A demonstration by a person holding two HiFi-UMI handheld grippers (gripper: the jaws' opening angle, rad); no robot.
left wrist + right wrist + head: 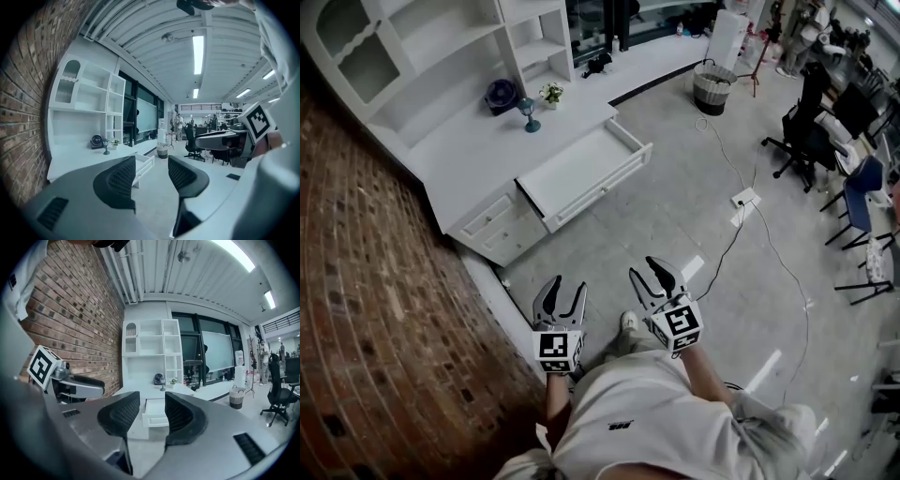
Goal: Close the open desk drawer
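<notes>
The white desk (pixel 478 150) stands along the brick wall, and its wide drawer (pixel 591 173) is pulled out over the grey floor, empty inside. Both grippers hang well short of it, over the floor near the person's feet. My left gripper (pixel 564 289) is open with nothing between its jaws, and so is my right gripper (pixel 645 274). In the left gripper view the drawer (pixel 143 164) shows far off behind the open left gripper (pixel 151 174). In the right gripper view the drawer's front (pixel 153 420) sits straight ahead between the jaws of the right gripper (pixel 152 404).
A small fan (pixel 501 94), a teal lamp (pixel 528 114) and a potted plant (pixel 550 93) stand on the desk top. The brick wall (pixel 384 328) runs along the left. A woven basket (pixel 712 89), office chairs (pixel 806 122) and a floor cable with power strip (pixel 745 198) lie to the right.
</notes>
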